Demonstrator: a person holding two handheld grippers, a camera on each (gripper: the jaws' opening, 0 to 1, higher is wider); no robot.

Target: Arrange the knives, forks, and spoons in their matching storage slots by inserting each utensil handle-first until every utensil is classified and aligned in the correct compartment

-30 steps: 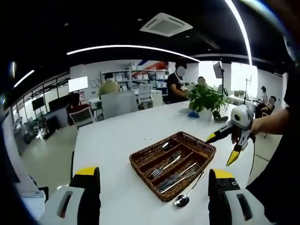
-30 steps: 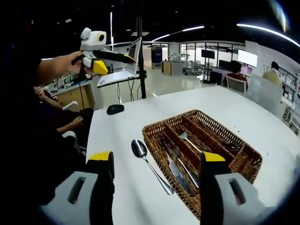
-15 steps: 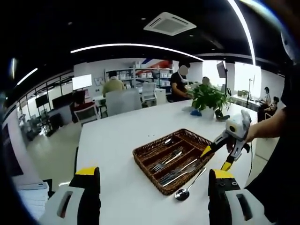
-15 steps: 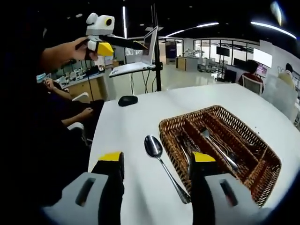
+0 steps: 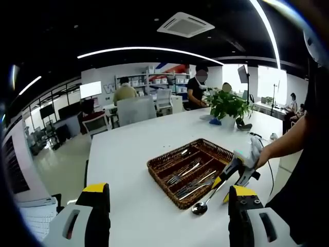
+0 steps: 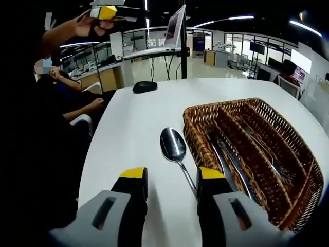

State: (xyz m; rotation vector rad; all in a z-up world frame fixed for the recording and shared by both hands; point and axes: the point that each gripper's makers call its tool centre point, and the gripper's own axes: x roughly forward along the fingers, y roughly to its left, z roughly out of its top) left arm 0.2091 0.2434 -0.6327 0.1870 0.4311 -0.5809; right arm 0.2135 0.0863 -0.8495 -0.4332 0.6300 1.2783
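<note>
Just ahead of the right tongs lies the spoon.

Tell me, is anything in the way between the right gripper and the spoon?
Nothing visible. The spoon lies alone on the bare white table beside the basket, and the open right gripper is just short of its handle.

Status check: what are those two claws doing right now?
Right gripper open, low over spoon. Left gripper open, held back. Spoon on table beside basket. Nothing blocking.
</note>
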